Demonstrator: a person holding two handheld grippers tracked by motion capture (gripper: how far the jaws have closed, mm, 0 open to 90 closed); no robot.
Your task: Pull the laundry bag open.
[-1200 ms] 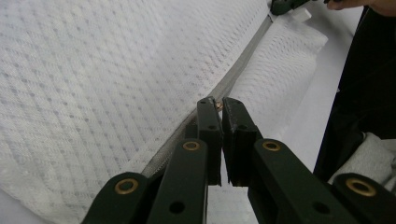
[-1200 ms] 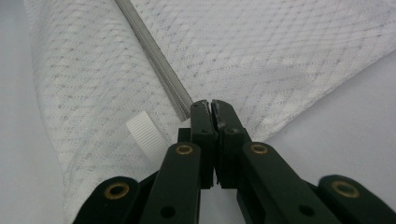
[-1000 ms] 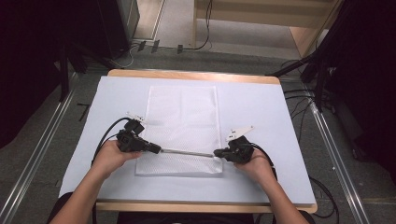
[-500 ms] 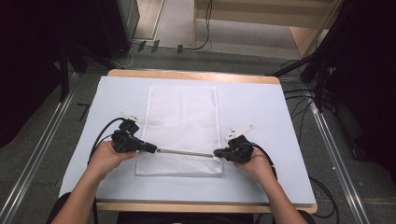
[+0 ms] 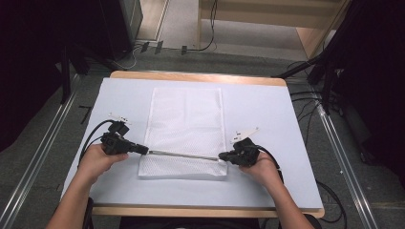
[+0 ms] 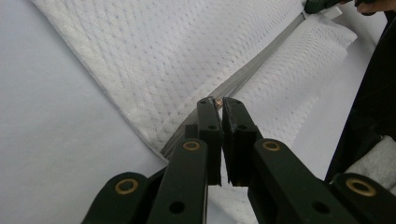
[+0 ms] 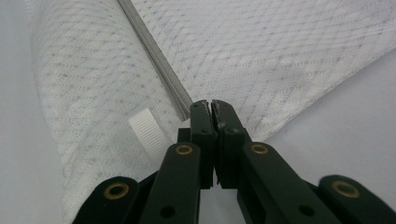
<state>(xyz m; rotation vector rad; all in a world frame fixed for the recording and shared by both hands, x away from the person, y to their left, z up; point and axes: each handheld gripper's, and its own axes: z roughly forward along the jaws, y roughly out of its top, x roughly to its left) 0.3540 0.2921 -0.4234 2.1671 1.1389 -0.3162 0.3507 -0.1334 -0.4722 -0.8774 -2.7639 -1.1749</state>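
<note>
Pale blue-grey covered table (image 5: 267, 119), white mesh fabric bag (image 5: 186, 119) lying flat mid-table, long side running away from the person. Grey zipper (image 5: 186, 154) crossing the bag near its close end, stretched straight between the two grippers.

Progress: looks like a zip run nearly finished. Left gripper (image 5: 143, 149) sitting just inside the bag's left edge, so little travel left. Teeth between the grippers look meshed in both gripper views, so probably a closing pull, though hard to say for sure. Remaining: last bit to the edge, then release.

Fingers: left gripper jaws pinched nearly together on a small brassy zipper pull (image 6: 212, 100). Right gripper (image 5: 223, 156) jaws closed tight at the zipper's right end, apparently clamping it, beside a white ribbed fabric tab (image 7: 147, 128).

Versus a second ago: left gripper further left – exposed zipper line longer. Right gripper and bag unmoved.
</note>
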